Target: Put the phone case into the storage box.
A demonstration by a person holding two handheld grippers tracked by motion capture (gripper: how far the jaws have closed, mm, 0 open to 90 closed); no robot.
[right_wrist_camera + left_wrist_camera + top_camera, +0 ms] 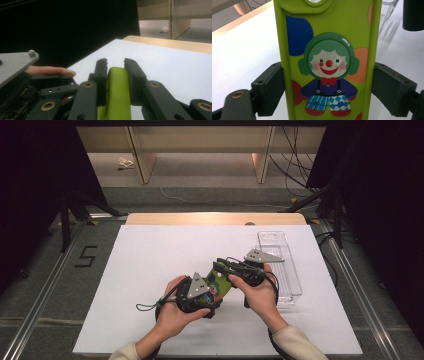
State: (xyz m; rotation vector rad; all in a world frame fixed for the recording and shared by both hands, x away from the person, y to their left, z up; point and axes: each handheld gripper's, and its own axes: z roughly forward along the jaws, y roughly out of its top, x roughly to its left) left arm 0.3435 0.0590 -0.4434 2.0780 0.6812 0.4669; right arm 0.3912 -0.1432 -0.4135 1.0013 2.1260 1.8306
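Note:
A lime-green phone case (219, 283) printed with a clown is held over the white table between both grippers. In the left gripper view the case (329, 57) stands upright, and my left gripper (328, 92) is shut on it with one jaw on each long side. My right gripper (115, 68) is shut on a thin edge of the same case (116, 87). From above, my left gripper (207, 295) grips the case's near end and my right gripper (223, 270) grips its far end.
A clear plastic tray (280, 265) lies on the white table sheet (150, 270) just right of the hands; its corner (389, 10) also appears past the case. Bare wooden tabletop (215, 218) runs along the back. Dark curtains flank both sides.

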